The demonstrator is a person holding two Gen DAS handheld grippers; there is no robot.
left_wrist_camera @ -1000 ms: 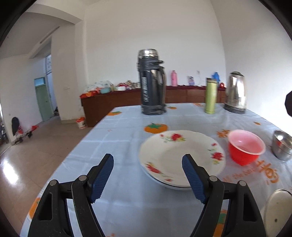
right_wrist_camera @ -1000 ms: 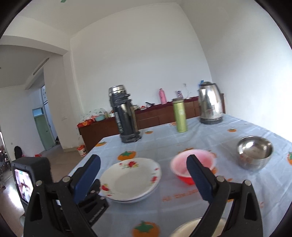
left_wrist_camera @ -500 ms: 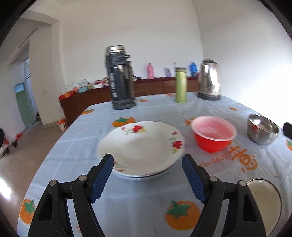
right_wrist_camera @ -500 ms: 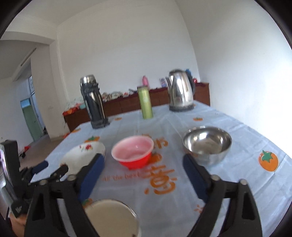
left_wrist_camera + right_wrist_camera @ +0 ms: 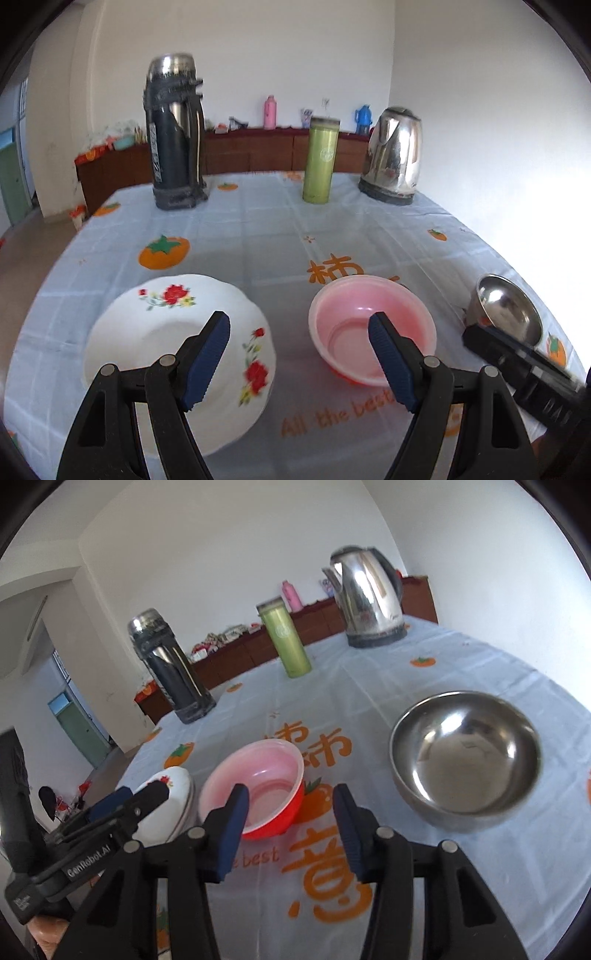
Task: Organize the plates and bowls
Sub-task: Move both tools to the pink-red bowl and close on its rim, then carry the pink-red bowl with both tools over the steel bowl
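A white floral plate stack (image 5: 162,339) lies at the left in the left wrist view, and shows in the right wrist view (image 5: 173,790). A red bowl with a pink inside (image 5: 369,325) sits to its right, also in the right wrist view (image 5: 258,786). A steel bowl (image 5: 465,757) stands further right, and shows in the left wrist view (image 5: 509,310). My left gripper (image 5: 299,362) is open and empty, above the gap between plates and red bowl. My right gripper (image 5: 291,823) is open and empty, just in front of the red bowl's right side.
A dark thermos (image 5: 175,136), a green tumbler (image 5: 319,158) and a steel kettle (image 5: 393,155) stand along the far side of the table (image 5: 266,229). The table's left edge drops to the floor. A sideboard stands by the back wall.
Both grippers have moved forward and to the right across the table. The red bowl and steel bowl now sit closer in both views. An enamel plate near the front edge has left view.
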